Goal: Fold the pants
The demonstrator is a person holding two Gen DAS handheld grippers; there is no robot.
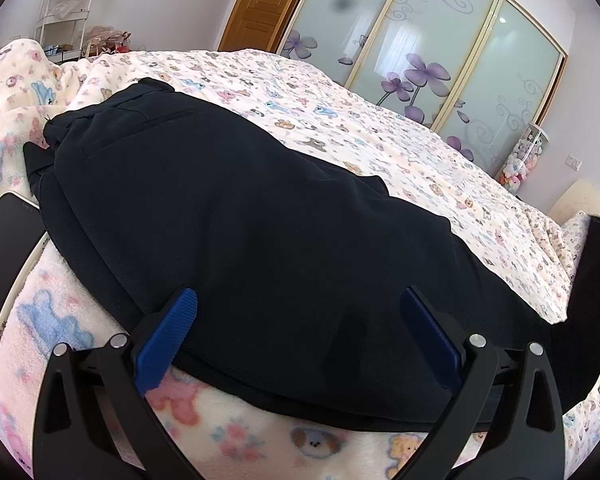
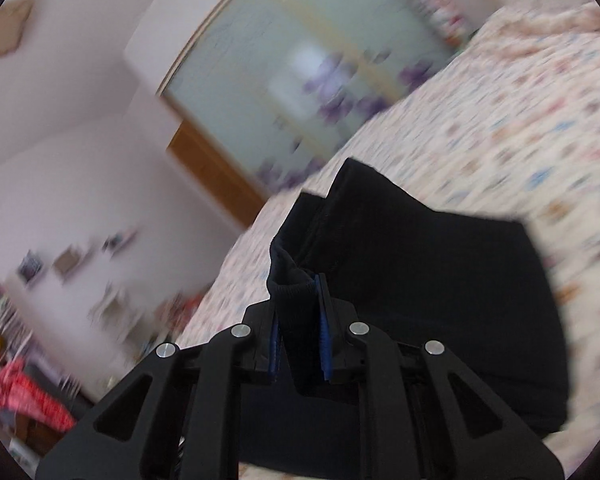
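Observation:
Dark navy pants (image 1: 235, 220) lie flat across a bed with a teddy-bear blanket (image 1: 360, 120), waistband at the far left. My left gripper (image 1: 297, 300) is open, its blue pads spread over the pants' near edge and holding nothing. In the right wrist view my right gripper (image 2: 300, 312) is shut on a bunched end of the pants (image 2: 420, 300) and holds it lifted above the bed (image 2: 520, 120). That view is blurred by motion.
A dark tablet or phone (image 1: 7, 236) lies on the blanket at the left beside the pants. Sliding wardrobe doors with purple flowers (image 1: 420, 52) and a wooden door (image 1: 263, 0) stand beyond the bed. A white shelf (image 1: 67, 4) stands at the far left.

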